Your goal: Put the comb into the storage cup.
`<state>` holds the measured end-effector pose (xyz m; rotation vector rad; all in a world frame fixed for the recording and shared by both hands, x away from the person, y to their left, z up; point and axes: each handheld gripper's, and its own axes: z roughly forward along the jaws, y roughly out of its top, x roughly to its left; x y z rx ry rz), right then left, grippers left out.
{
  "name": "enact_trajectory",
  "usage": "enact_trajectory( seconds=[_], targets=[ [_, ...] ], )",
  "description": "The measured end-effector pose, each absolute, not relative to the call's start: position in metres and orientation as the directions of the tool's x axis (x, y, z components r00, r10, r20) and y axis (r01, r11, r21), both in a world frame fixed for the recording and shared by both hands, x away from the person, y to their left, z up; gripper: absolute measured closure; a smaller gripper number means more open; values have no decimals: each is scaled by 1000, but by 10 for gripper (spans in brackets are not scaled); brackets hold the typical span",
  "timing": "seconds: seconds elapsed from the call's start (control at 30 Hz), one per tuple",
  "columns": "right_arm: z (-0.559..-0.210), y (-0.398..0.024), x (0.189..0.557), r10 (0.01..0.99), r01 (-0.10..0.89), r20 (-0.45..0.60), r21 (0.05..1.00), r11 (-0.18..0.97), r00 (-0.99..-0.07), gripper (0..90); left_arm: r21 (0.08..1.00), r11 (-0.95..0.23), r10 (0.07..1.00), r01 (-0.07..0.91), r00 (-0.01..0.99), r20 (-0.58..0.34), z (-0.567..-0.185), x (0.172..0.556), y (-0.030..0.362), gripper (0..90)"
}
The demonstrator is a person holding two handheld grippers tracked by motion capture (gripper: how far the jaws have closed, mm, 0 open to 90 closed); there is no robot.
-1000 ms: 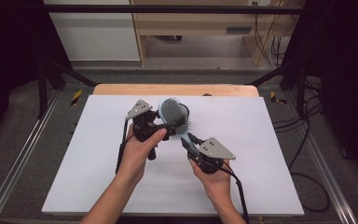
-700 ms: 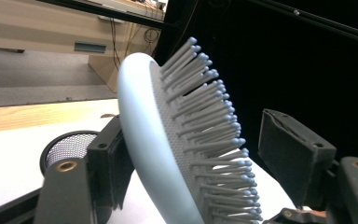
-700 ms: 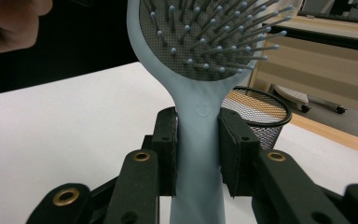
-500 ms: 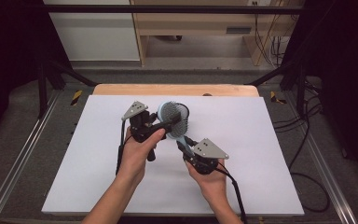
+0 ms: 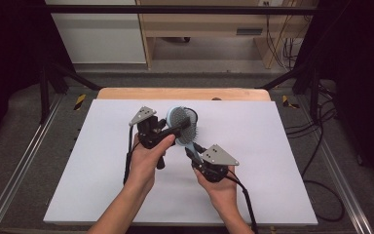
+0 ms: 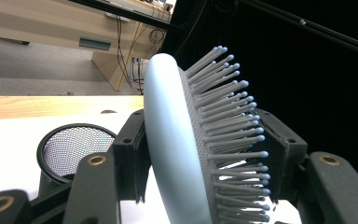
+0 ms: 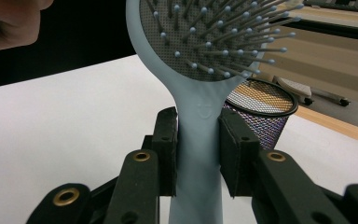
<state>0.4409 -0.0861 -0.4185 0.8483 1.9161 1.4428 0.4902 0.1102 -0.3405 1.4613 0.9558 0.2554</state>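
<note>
Gripper work at this moment is a handover of a pale blue hairbrush, held up in the air at the centre of the high view above the white bench. Low in the right gripper view, the right gripper is clamped on the brush's handle, one pad on each side of the narrow neck just below the head. The left gripper has just been closing its jaws around the head of the brush: in the left gripper view one pad lies against the smooth back at the left and the other sits among the bristle tips at the right, so it appears to be gripping, though how firmly the bristle side bears I cannot tell. Behind the brush, at the lower left of the left gripper view, stands a black mesh cup on the bench, open end up. I judge the step in hand to be passing the brush from right to left. Next, the right jaws would need to let go of the handle only once the left hold is firm; bristles give, so the head could slip or tilt.
</note>
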Motion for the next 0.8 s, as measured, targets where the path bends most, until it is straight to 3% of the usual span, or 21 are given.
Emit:
enact_trajectory(
  seconds=[0.8],
  targets=[
    [-422, -85, 443, 775, 173, -61, 961, 215, -629, 694, 911, 158, 690, 381, 617, -378, -342, 482, 104, 514]
  ],
)
